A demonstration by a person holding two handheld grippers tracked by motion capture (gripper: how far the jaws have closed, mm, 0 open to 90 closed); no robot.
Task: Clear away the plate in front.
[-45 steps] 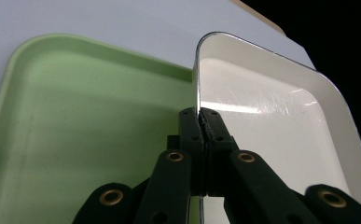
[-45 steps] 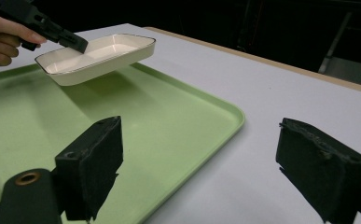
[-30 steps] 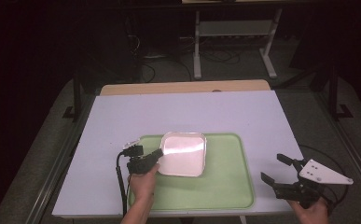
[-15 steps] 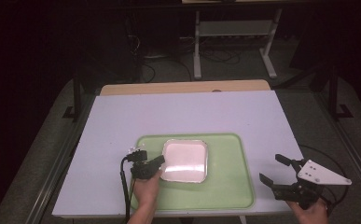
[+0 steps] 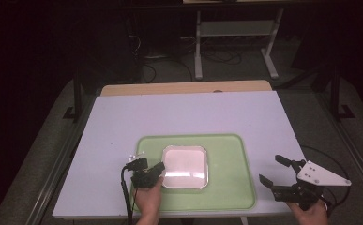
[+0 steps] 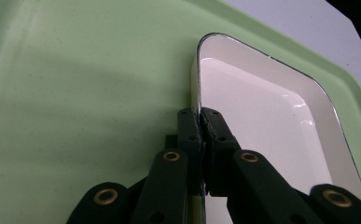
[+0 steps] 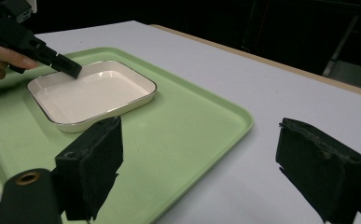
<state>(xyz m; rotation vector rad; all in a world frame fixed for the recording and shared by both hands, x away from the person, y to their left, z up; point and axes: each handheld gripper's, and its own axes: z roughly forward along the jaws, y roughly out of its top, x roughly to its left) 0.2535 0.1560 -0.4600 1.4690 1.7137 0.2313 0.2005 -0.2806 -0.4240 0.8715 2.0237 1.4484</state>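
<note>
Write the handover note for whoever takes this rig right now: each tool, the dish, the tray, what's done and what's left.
Left tool: shut on the rim of the white dish, at the dish's left edge in the high view.
Right tool: jaws wide open, empty, over the table right of the green tray.
Dish: flat on the tray, about mid-tray.
Done: dish is on the tray.
Left: likely just to let go of the rim and draw the left tool clear.
</note>
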